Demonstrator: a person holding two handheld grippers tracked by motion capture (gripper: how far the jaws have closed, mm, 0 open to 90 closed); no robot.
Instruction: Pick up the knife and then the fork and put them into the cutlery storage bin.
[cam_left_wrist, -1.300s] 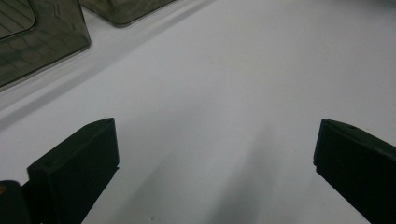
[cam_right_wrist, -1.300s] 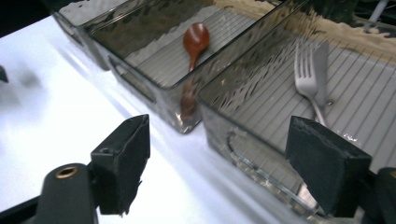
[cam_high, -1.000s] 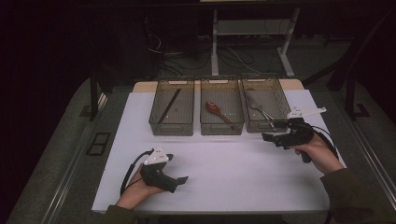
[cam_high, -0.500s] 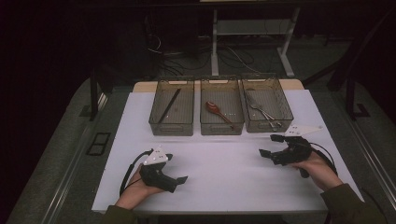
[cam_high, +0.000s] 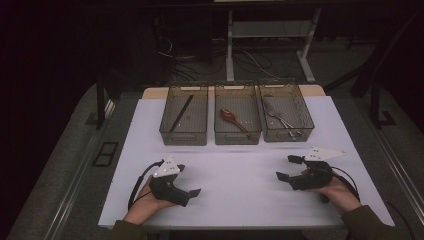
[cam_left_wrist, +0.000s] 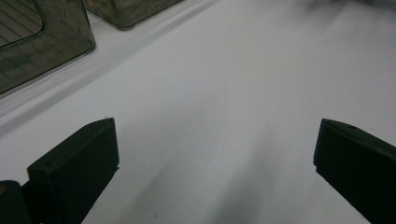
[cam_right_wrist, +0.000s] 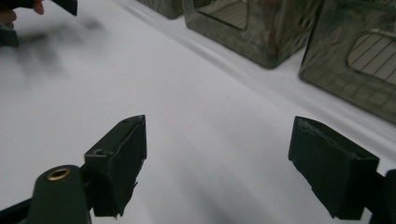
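high view has both your tongs, left tongs (cam_high: 189, 189) and right tongs (cam_high: 290, 167), wide open, empty and low over the bare desk (cam_high: 235, 170), so you're between steps; next reach forward to the nearest tray (cam_high: 286, 118) holding the metal cutlery (cam_high: 279, 116).

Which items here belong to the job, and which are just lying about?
Job: left bin with black stick; middle bin with red spoon; right bin with metal cutlery.
Lying about: floor cables; white stand.
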